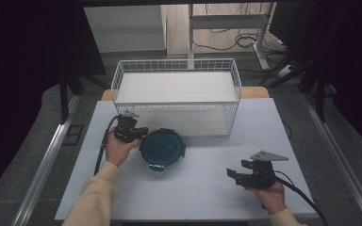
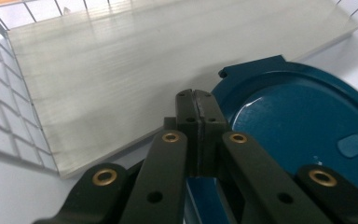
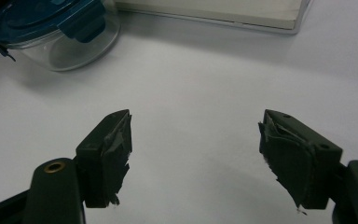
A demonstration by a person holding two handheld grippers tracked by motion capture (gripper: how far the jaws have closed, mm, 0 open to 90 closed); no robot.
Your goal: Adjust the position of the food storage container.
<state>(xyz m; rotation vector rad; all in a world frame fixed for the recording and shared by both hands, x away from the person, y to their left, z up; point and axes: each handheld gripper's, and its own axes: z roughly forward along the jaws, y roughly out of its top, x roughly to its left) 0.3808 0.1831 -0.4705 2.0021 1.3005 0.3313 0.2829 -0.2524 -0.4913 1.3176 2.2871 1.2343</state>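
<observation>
A white wire basket [image 1: 176,96] with a pale board inside stands at the far side of the white bench [image 1: 198,188], just behind one round clear container with a blue clip lid [image 1: 161,148]; nothing lies between the container and either tool. There are two tools, one container, one basket. The left tool [image 1: 141,133] sits at the container's left rim, jaws pressed together, with nothing seen between them; the right tool [image 1: 232,173] rests well apart near the bench's front right, its jaws spread wide and empty.
</observation>
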